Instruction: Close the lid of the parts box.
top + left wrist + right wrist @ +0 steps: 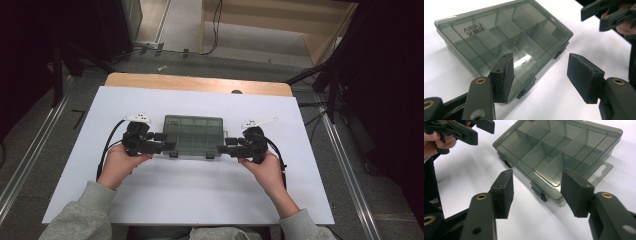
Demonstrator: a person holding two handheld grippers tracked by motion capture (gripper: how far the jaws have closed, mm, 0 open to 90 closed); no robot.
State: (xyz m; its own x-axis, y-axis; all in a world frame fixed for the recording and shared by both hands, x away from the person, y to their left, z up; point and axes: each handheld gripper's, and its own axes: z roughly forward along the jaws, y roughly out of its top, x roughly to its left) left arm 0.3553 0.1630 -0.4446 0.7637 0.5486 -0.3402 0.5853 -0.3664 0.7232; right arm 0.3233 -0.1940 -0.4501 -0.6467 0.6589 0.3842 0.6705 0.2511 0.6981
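both our left gripper (167,145) and right gripper (223,148) gape empty; closing skewed could shove the lidded box (193,135) across the table (200,195).

I saw a white sheet (200,195) spread over the middle and lower part of the high view, with a strip of bare wooden tabletop (197,82) showing past its upper edge. Above that, toward the upper centre, black cables (216,27) trailed across a pale floor beside a light wooden panel (327,30). Metal rails (30,145) ran along the left edge, and another rail (350,175) down the right
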